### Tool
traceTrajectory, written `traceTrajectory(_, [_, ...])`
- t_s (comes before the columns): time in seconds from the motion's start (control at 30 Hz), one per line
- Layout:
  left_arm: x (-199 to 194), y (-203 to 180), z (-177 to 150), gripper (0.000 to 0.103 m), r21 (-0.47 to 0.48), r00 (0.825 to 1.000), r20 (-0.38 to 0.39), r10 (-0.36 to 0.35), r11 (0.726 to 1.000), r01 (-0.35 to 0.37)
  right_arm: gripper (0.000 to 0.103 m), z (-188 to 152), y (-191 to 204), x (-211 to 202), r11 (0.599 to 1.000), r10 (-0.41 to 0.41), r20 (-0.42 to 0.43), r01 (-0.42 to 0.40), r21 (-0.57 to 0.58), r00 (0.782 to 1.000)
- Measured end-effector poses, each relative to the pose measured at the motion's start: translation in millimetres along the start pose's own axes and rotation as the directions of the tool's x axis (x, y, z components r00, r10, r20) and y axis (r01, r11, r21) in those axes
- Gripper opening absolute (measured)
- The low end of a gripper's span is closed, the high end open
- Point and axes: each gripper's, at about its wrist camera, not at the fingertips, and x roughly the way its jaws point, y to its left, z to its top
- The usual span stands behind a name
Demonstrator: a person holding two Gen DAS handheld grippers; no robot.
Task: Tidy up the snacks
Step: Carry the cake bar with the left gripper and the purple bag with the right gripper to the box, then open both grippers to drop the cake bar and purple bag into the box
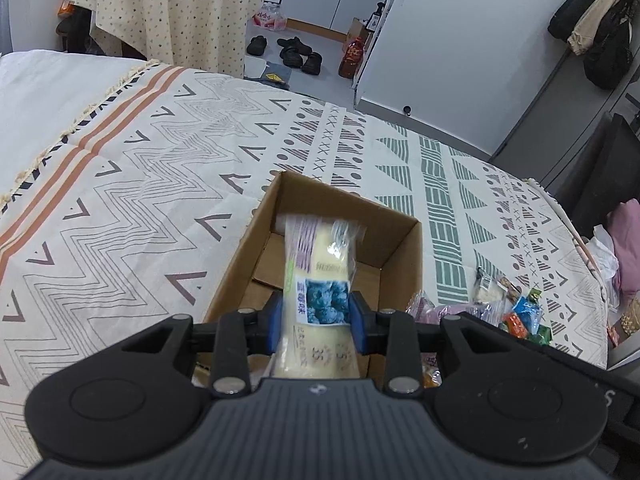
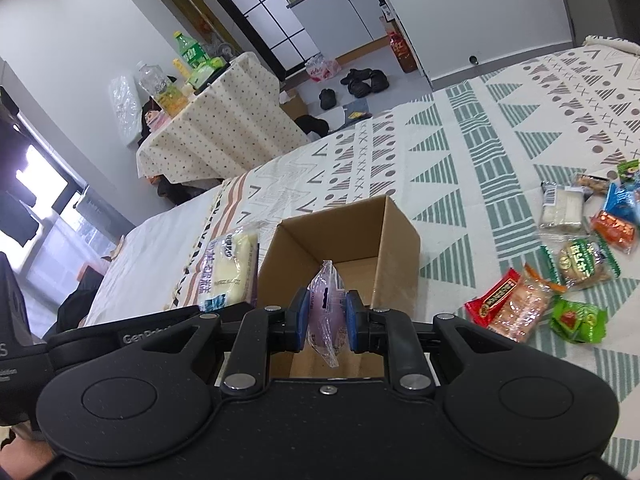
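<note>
Left claw (image 1: 316, 312) grips a pale cake packet (image 1: 320, 280) over the open cardboard box (image 1: 404, 256) on the bed (image 1: 140, 152). Right claw (image 2: 327, 314) pinches a small purple packet (image 2: 326, 304) above the same box (image 2: 396, 236); more snacks (image 2: 516, 308) lie on its right side.

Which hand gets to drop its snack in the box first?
Probably the left. The left gripper already holds its yellow cake packet over the open cardboard box. The right gripper, shut on a purple snack packet, looks nearer the box's front edge.
</note>
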Motion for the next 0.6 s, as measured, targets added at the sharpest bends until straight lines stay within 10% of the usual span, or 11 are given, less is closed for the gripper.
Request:
traceTrajectory(0.33, [-3.0,7.6,1.5,0.048,-0.019,0.999,-0.006,0.048,0.999,-0.048,0.020,-0.2,4.0,15.1,1.000,0.015,-0.025,-0.014,0.023,1.000])
traceTrajectory(0.6, [-14.1,2.1,-7.5,0.080,-0.011,0.995,-0.016,0.103,0.995,-0.103,0.049,-0.8,-4.2,7.4,0.998,0.007,-0.004,-0.007,0.063,1.000])
